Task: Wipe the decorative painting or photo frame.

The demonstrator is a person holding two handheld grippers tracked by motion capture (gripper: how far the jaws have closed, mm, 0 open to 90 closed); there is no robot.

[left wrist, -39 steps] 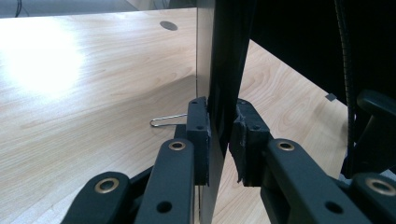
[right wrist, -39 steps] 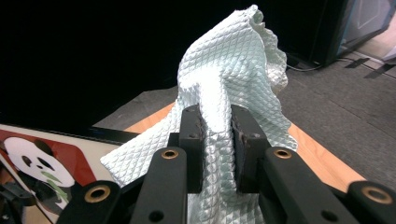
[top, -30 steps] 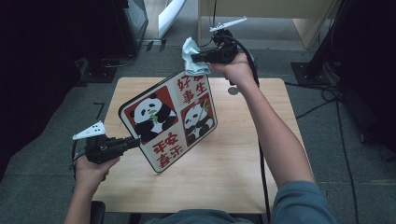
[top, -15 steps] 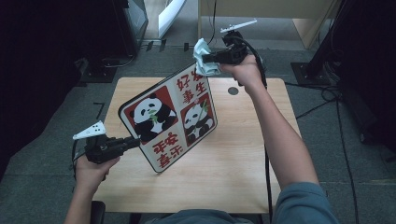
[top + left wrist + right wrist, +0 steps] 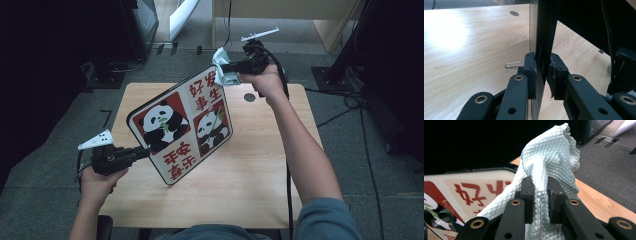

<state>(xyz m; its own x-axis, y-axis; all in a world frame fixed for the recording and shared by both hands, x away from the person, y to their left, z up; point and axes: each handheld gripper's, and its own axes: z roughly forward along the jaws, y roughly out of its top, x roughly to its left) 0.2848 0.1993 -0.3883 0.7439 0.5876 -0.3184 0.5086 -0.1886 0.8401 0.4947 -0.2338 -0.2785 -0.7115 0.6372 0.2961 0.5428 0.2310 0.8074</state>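
A flat sign (image 5: 182, 127) with two pandas and red characters is held tilted above the wooden table (image 5: 260, 185). My left gripper (image 5: 142, 152) is shut on the sign's lower left edge; in the left gripper view the thin dark board (image 5: 541, 37) stands edge-on between the pads. My right gripper (image 5: 231, 65) is shut on a pale blue waffle-weave cloth (image 5: 223, 70) at the sign's top right corner. In the right gripper view the cloth (image 5: 549, 162) bulges out over the jaws, with the sign's face (image 5: 469, 192) just behind and to the left.
A round cable hole (image 5: 249, 97) sits near the table's far edge. A wire clip (image 5: 514, 65) lies on the tabletop beside the board. Grey floor surrounds the table, with dark stands at left and right and a wooden cabinet (image 5: 280, 20) behind.
My right gripper has carried the cloth rightward and down along the sign's top edge to its top right corner. The left gripper and the sign have stayed put.
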